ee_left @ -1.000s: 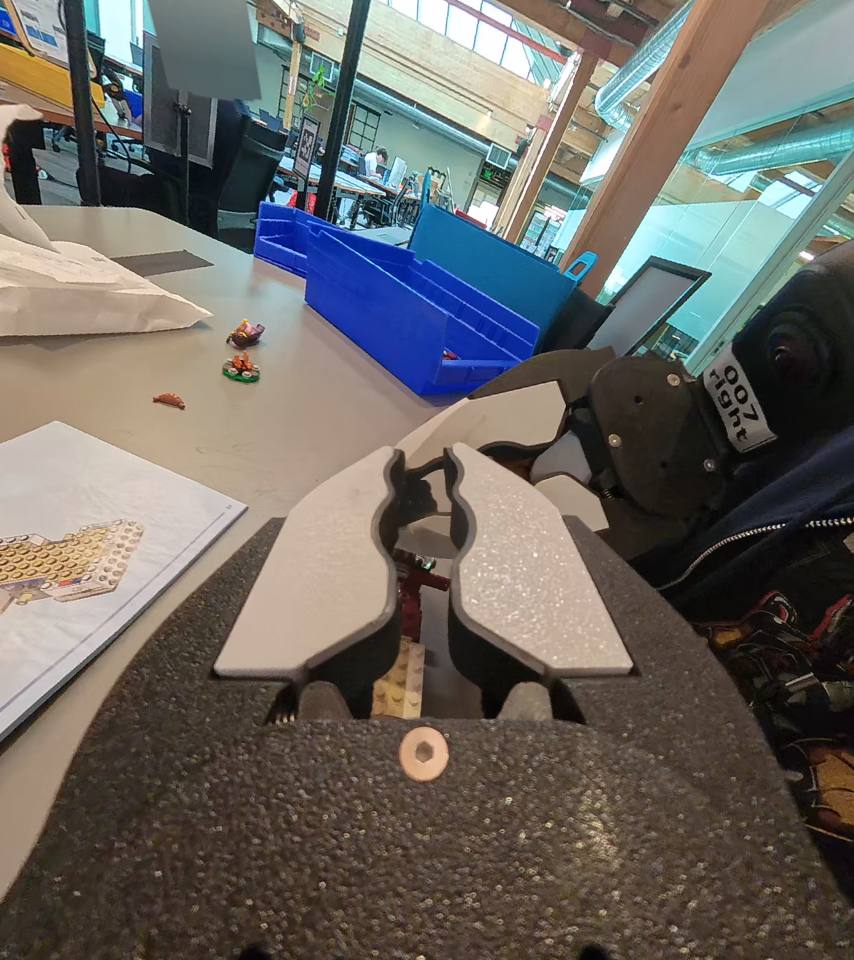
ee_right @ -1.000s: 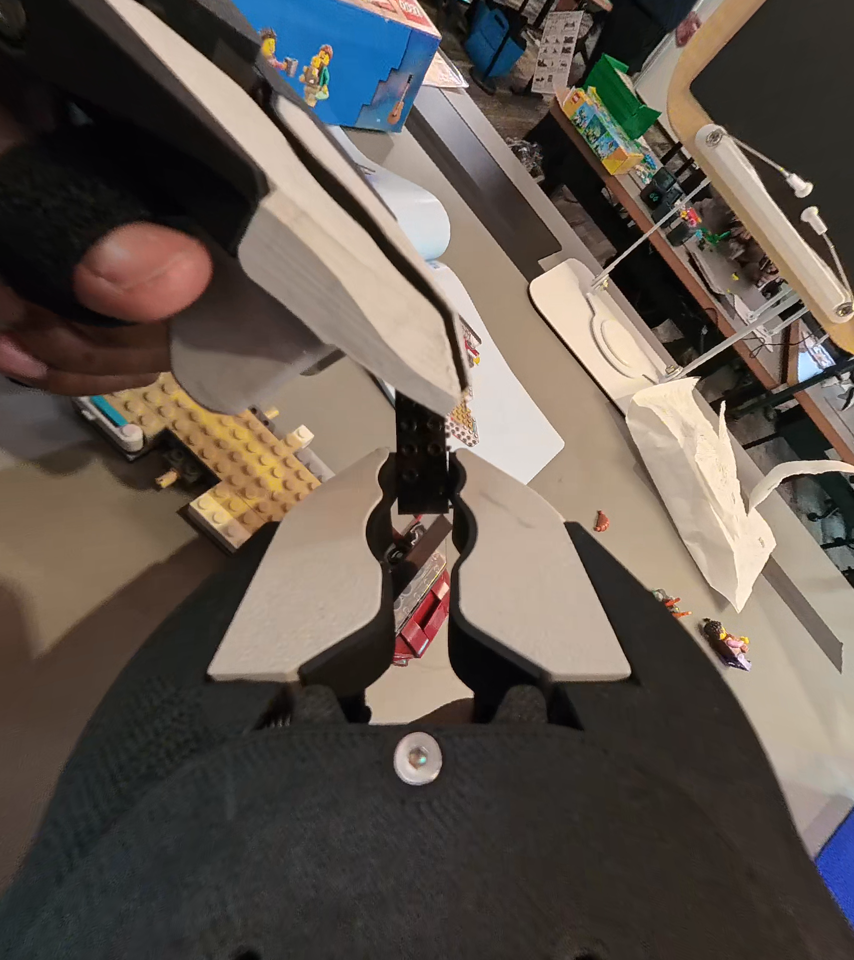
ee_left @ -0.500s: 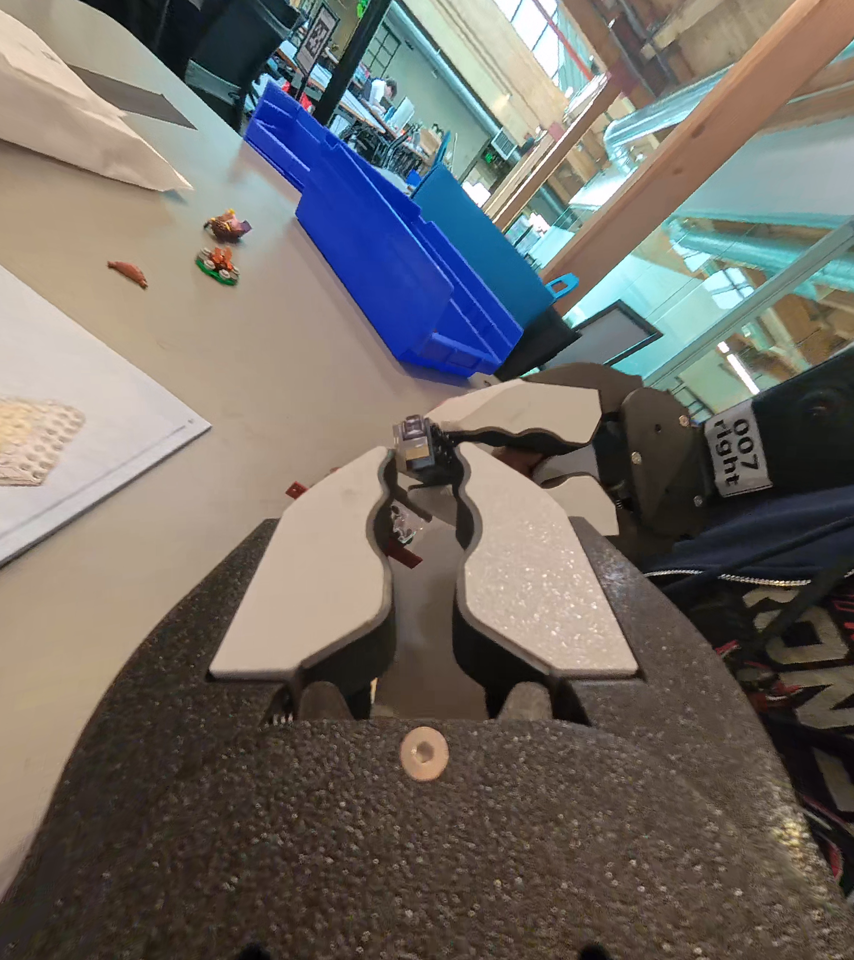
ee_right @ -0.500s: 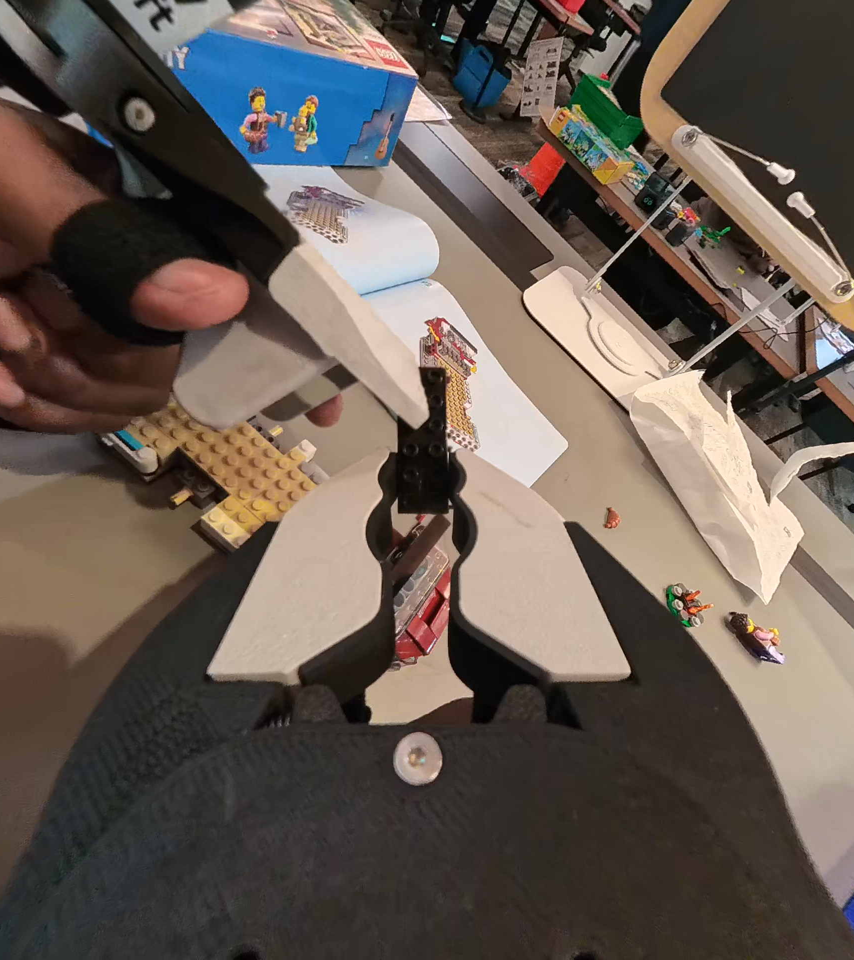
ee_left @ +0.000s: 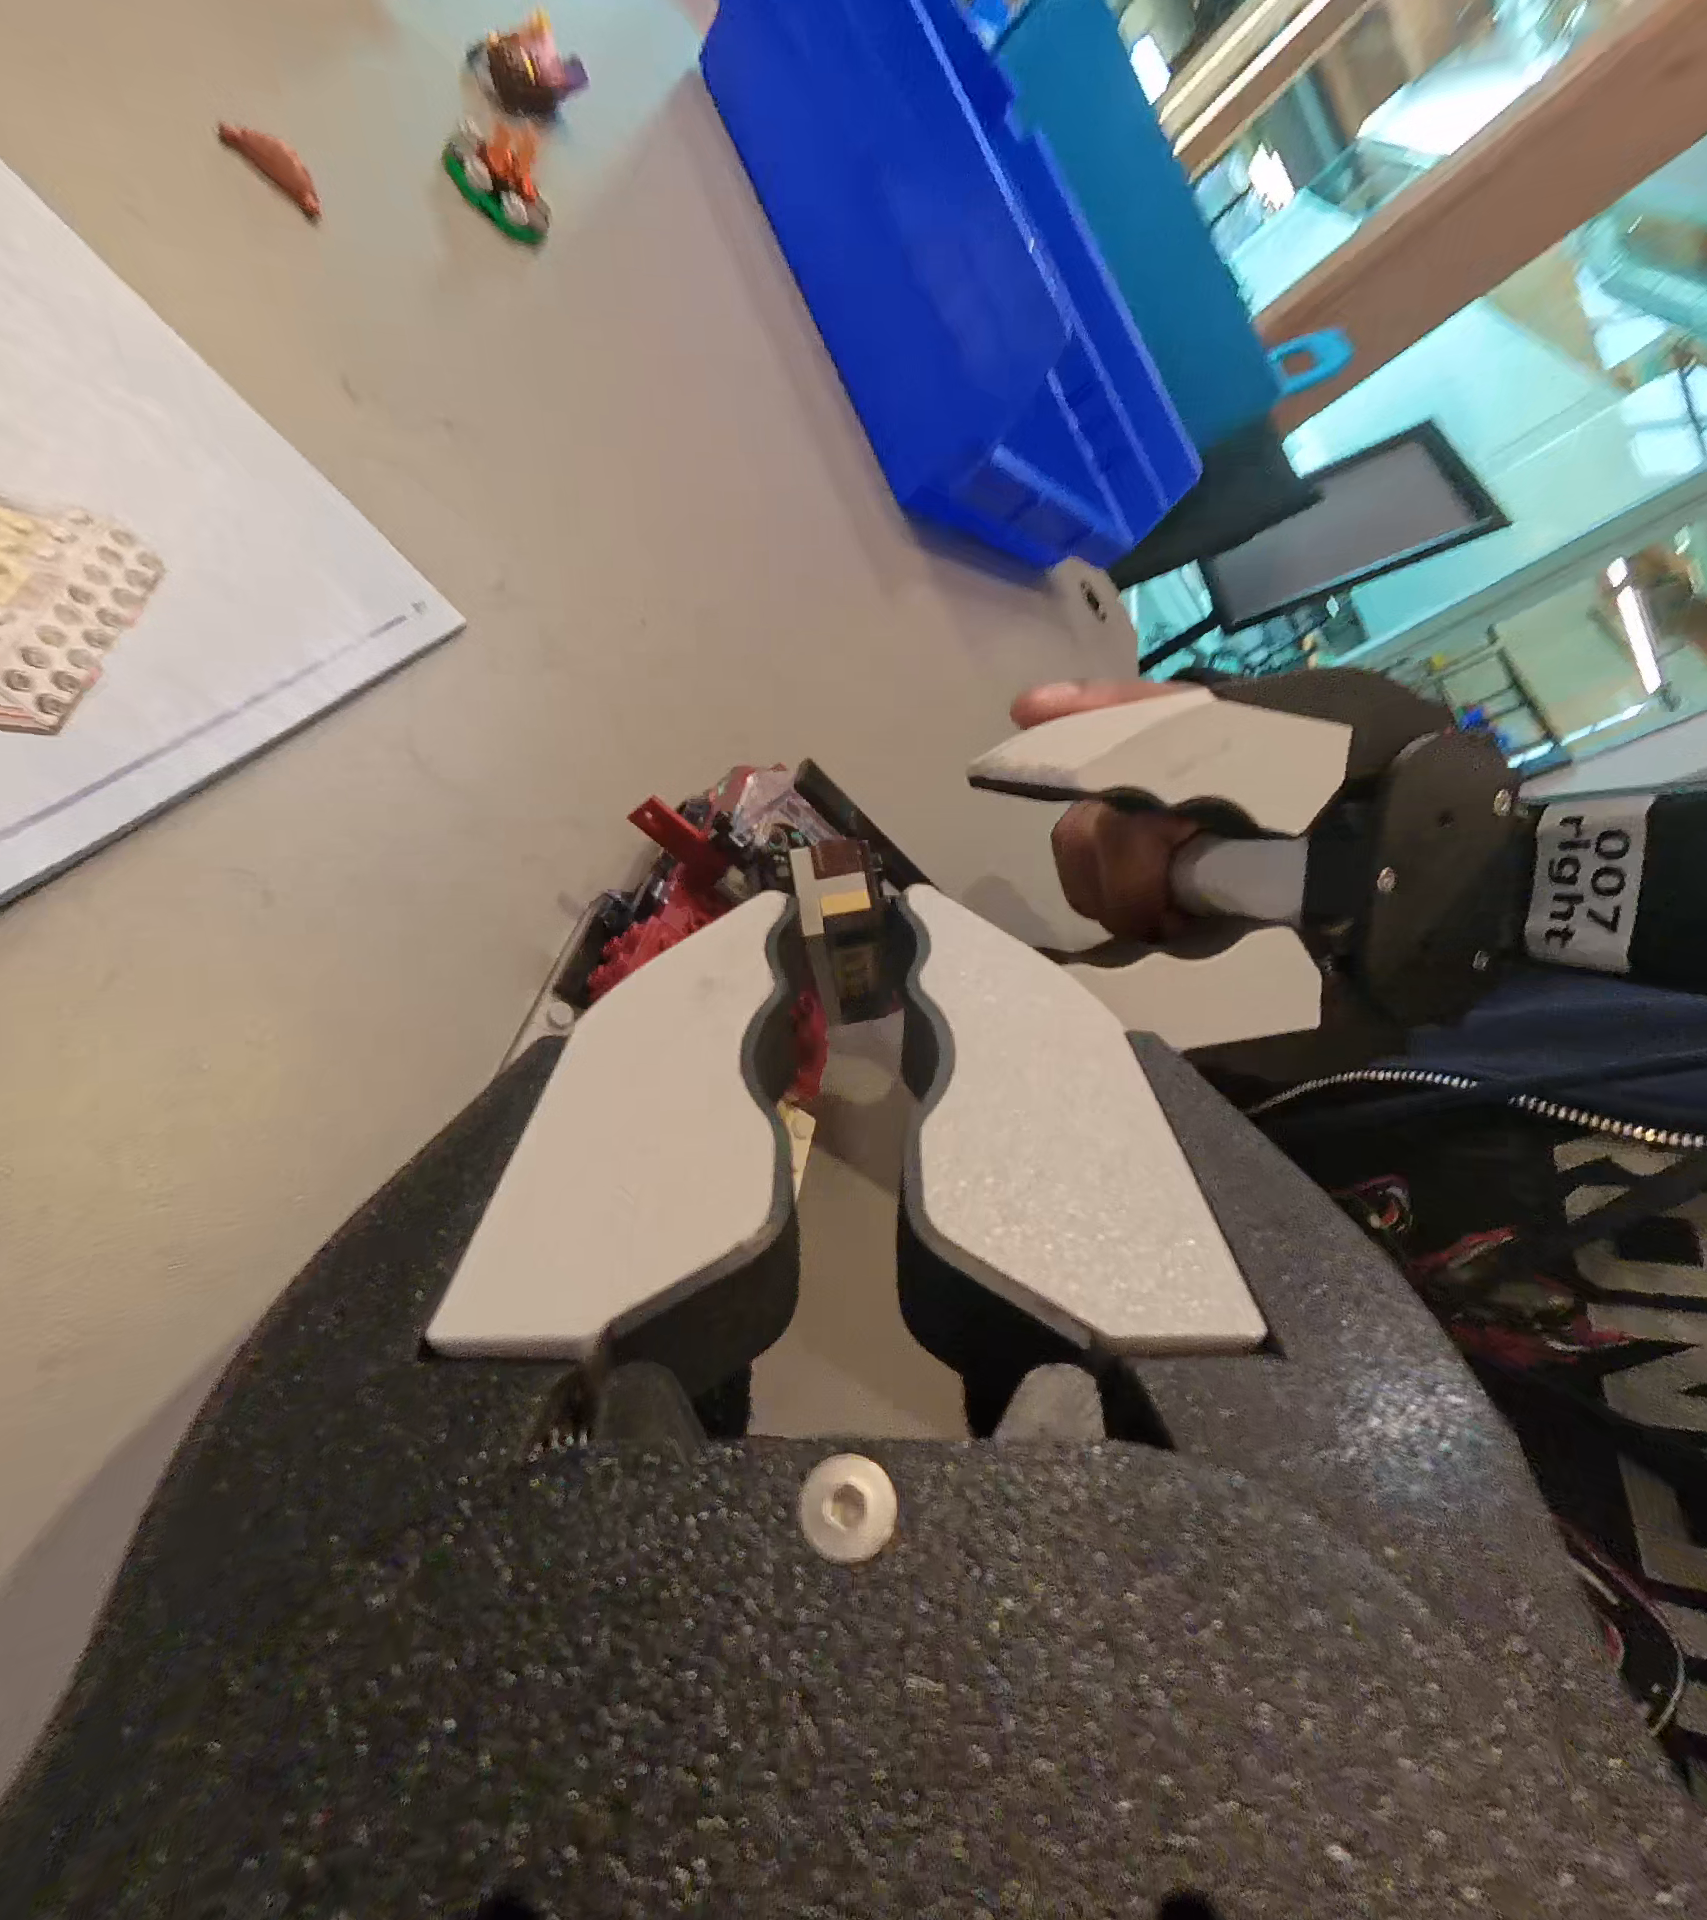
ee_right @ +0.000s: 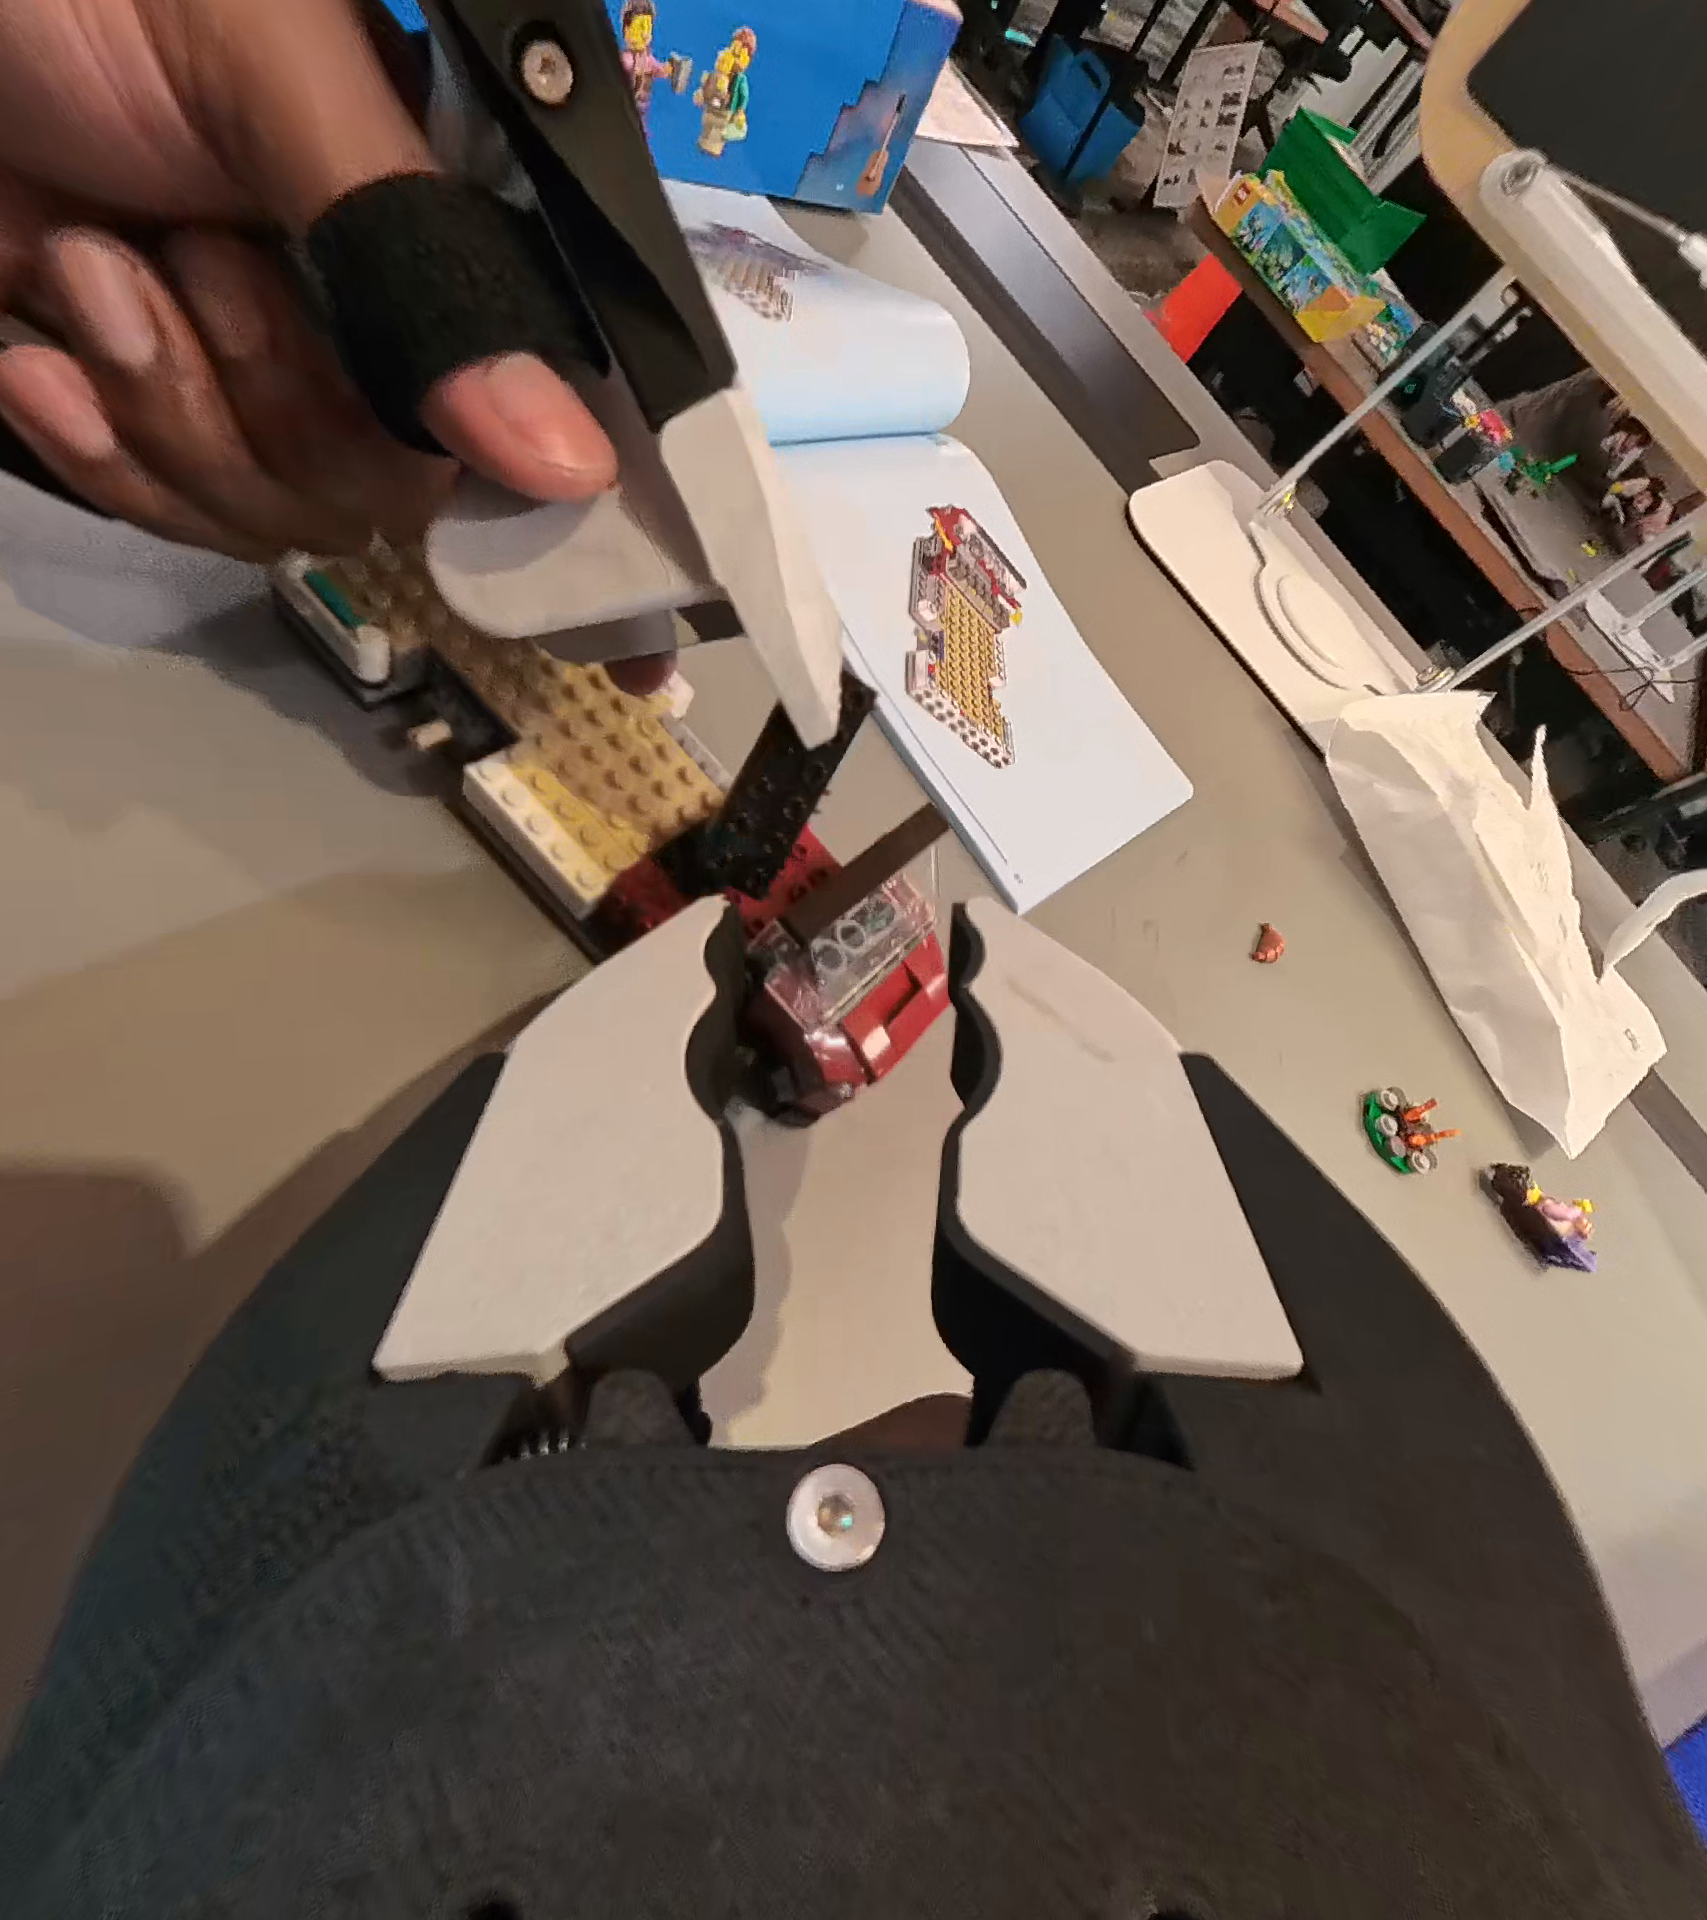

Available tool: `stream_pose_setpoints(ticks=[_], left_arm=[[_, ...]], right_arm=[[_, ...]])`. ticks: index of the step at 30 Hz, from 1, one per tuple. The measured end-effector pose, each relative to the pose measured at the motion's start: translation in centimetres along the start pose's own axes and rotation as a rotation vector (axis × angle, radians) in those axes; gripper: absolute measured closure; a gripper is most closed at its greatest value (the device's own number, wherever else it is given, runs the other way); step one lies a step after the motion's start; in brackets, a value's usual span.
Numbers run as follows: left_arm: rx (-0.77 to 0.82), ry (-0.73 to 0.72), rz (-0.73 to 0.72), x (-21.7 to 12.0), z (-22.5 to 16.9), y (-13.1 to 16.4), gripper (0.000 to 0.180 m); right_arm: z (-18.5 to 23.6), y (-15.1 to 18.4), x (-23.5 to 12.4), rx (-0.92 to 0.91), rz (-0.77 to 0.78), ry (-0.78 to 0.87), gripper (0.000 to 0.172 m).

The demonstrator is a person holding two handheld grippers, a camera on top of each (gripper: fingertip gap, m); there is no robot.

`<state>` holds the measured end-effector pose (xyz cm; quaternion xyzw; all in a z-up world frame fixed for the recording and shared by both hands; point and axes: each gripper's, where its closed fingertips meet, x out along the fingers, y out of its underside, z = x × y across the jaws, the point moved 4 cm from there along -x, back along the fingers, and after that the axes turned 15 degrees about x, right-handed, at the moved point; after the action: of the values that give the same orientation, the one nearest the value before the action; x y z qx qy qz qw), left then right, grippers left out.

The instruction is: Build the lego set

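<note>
Tongs of the left gripper (ee_left: 844, 940) are clamped on a black studded plastic brick strip (ee_right: 781, 795), its far end showing grey, brown and tan pieces (ee_left: 833, 883). Right gripper (ee_right: 838, 971) tongs stand apart, holding nothing, above a dark red and clear plastic brick assembly (ee_right: 849, 987) on the grey counter (ee_right: 1192, 1039). Beside that assembly lies a tan and white studded baseplate (ee_right: 579, 769); beyond it, a pale blue open instruction booklet (ee_right: 1036, 748).
</note>
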<state>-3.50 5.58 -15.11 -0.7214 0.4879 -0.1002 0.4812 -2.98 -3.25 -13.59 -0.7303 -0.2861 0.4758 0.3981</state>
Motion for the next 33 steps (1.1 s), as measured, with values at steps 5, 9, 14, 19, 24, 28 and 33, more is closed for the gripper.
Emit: stream_pose_setpoints(ticks=[5, 9, 14, 19, 24, 28, 33], left_arm=[[0.026, 0.015, 0.117, 1.2, -0.5, 0.7, 0.165], [0.02, 0.001, 0.126, 1.5, -0.2, 0.5, 0.164], [0.061, -0.097, 0.17, 1.6, 0.6, 0.6, 0.16], [0.132, -0.183, 0.185, 1.7, 0.9, 0.6, 0.156], [0.172, -0.244, 0.196, 1.6, 1.3, 0.7, 0.157], [0.195, -0.262, 0.164, 0.8, 1.2, 0.1, 0.156], [0.266, -0.278, 0.105, -1.8, 0.5, -0.4, 0.148]], right_arm=[[-0.4, 0.7, -0.3, 0.013, -0.001, -0.025, 0.132], [-0.5, 0.8, -0.3, 0.011, -0.012, -0.038, 0.132], [-0.7, 1.3, -0.3, 0.012, -0.008, -0.049, 0.132], [-0.9, 1.8, -0.1, 0.02, -0.008, -0.049, 0.133], [-0.6, 1.9, 0.0, 0.02, -0.009, -0.05, 0.133], [-0.5, 1.7, -0.2, 0.017, -0.018, -0.056, 0.133], [-0.2, 1.6, -0.3, 0.011, -0.029, -0.067, 0.133]])
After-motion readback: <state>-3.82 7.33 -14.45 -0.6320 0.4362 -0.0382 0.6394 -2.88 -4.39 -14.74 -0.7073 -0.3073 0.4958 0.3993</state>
